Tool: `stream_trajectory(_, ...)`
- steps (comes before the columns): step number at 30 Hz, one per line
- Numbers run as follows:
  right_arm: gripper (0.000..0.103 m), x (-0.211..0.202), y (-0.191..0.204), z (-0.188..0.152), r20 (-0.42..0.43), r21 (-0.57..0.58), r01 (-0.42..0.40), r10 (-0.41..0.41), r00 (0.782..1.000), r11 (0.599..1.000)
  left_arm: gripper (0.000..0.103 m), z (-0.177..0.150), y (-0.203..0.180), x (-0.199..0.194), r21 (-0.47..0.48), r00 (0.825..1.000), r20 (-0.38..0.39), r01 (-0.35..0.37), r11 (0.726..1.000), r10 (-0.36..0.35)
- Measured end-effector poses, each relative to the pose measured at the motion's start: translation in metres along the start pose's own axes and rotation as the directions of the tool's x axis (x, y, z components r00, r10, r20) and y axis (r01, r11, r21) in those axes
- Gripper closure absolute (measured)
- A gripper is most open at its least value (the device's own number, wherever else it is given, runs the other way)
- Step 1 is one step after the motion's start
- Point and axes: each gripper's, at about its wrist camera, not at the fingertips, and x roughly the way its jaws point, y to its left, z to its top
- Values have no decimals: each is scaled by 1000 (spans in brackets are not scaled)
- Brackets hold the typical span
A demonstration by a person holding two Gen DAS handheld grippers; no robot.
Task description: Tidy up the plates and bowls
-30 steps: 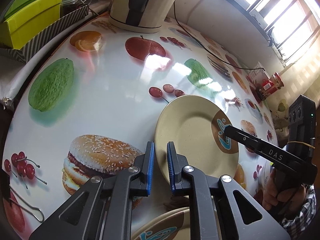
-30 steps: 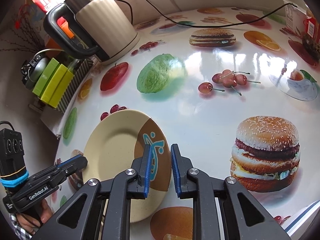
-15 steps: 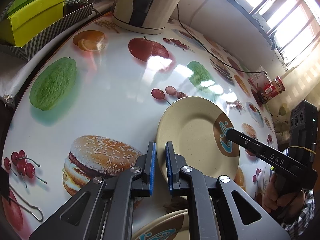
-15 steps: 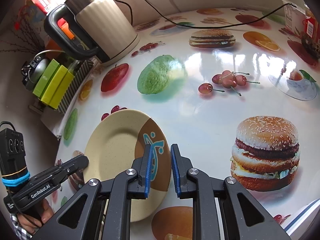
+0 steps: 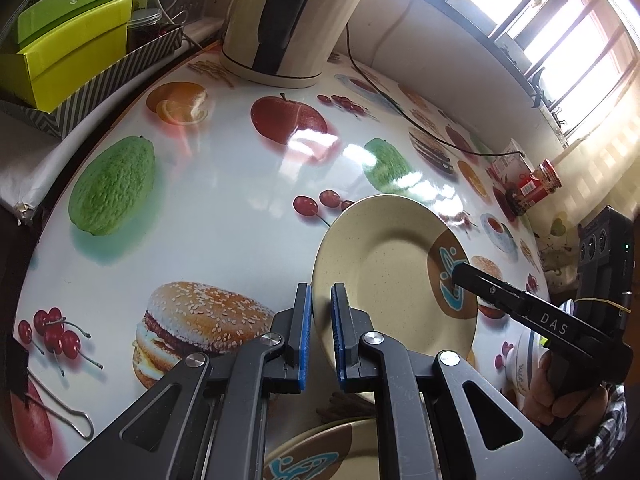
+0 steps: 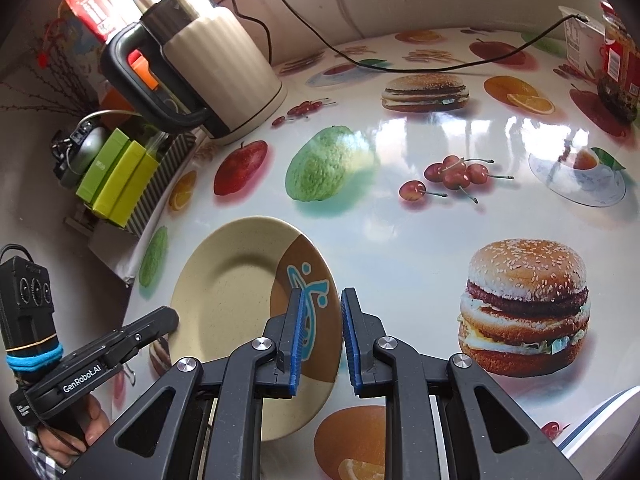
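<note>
You hold the beige plate [image 5: 384, 276] by both edges. Your left gripper [image 5: 319, 332] has its jaws pinching the plate's near-left rim; your right gripper [image 6: 319, 338] has its jaws pinching the brown-and-blue patterned edge. The plate hangs tilted over the fruit-printed surface [image 5: 224, 208], above a second plate [image 5: 316, 456] at the near edge. A cream kettle [image 6: 216, 72] stands far left.

Both wrist cameras look steeply down along their fingers, close over the table [image 5: 224, 216]. Shared: plate [image 5: 384, 276] [image 6: 232, 284], kettle [image 5: 292, 20] [image 6: 216, 64].
</note>
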Motion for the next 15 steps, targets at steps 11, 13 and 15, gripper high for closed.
stream_trajectory(11, 85, -20, 9, -3, 25, -14, -4, 4, 1000, 1000, 93, -4, -4, -18, 10, 1000, 27, 9, 1000, -10)
stream_trajectory(13, 85, -24, 11, -4, 29, -19, -2, 3, 1000, 1000, 93, -6, -5, -22, 14, 999, 33, 11, 1000, -12)
stream_trajectory(15, 85, -27, 12, -5, 32, -21, -3, 4, 999, 1000, 93, -7, -7, -25, 14, 999, 35, 11, 1000, -11)
